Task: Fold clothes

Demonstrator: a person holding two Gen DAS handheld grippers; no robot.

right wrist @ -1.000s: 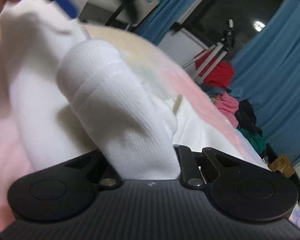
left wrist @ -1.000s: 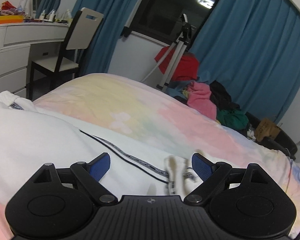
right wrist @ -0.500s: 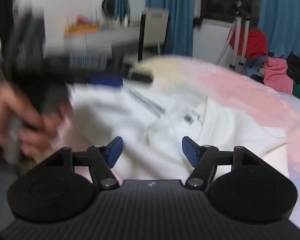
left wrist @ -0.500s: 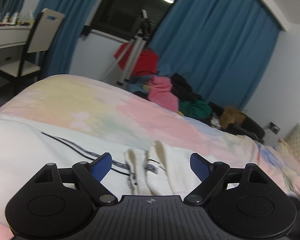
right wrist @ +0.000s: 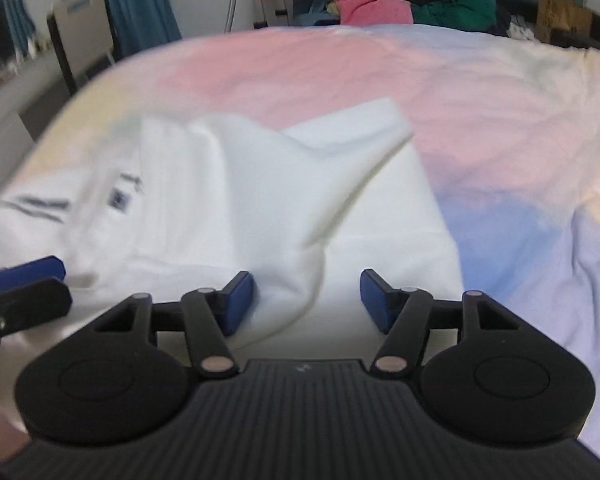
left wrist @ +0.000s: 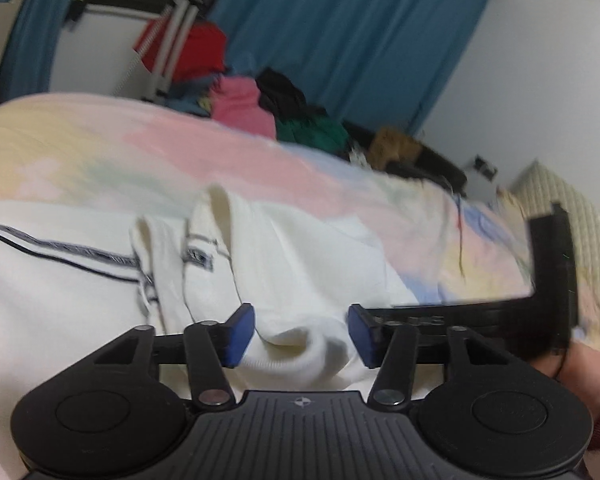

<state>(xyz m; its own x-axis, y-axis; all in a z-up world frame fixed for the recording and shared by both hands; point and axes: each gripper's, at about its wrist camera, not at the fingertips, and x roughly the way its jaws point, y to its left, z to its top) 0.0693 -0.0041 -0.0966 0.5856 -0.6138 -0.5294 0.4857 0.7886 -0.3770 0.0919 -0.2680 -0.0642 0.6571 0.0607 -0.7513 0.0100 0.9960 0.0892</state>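
A white garment [left wrist: 300, 264] with dark striped trim and a small label lies crumpled on a pastel bedspread [left wrist: 160, 152]. My left gripper [left wrist: 300, 332] hangs low over the garment's near edge. Its jaws are closing, and a rolled white fold sits between the blue pads without being pressed. My right gripper [right wrist: 306, 300] also points down at the garment [right wrist: 260, 184]. Its jaws are closing slightly around a raised ridge of cloth that lies close to the left pad. A blue pad [right wrist: 24, 276] of the left gripper shows at the left edge of the right wrist view.
The body of the right gripper [left wrist: 550, 276] and a hand [left wrist: 580, 364] fill the right side of the left wrist view. Beyond the bed lie a pile of clothes [left wrist: 260, 108], a tripod stand [left wrist: 168, 40] and blue curtains [left wrist: 340, 32]. A chair [right wrist: 80, 28] stands at the far left.
The right gripper let go of the white cloth it was shut on, rolled, and now faces the garment with its jaws apart. The left gripper sank toward the garment and its jaws narrowed around a fold.
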